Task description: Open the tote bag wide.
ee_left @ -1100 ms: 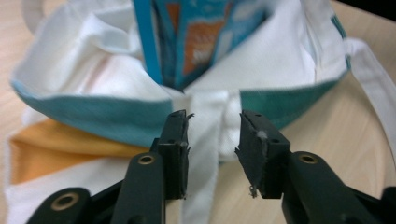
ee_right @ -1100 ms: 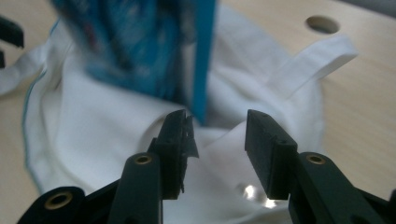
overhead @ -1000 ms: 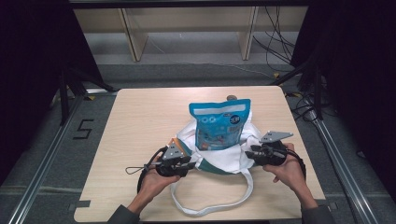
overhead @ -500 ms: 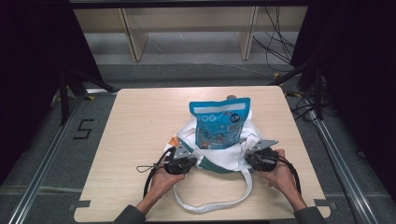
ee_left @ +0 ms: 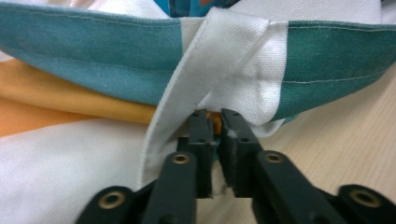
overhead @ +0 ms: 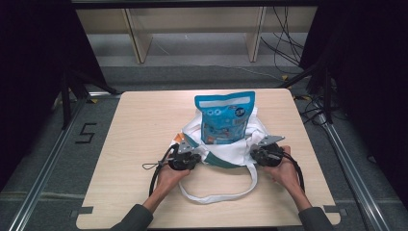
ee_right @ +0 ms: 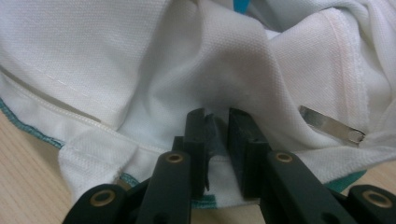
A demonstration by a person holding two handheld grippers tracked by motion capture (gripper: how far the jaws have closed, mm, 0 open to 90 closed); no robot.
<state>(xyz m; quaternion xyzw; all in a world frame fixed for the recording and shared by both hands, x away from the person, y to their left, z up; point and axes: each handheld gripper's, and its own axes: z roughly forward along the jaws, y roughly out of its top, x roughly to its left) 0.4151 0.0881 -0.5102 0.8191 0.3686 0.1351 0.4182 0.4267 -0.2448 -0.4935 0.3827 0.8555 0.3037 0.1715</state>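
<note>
At the near edge of the tabletop (overhead: 139,120), the loose white strap loop (overhead: 216,195) is laid flat between the person's forearms. Just beyond, the left gripper (overhead: 186,159) is clamped on the tote bag (overhead: 231,154) at its teal-banded rim, where a white strap (ee_left: 219,70) is stitched on; jaws just reopened slightly, fabric pinched between them. The right gripper (overhead: 263,153) is clamped on a white fold at the bag's opposite side. Farther back, a blue snack pouch (overhead: 223,115) is stood upright in the bag.
</note>
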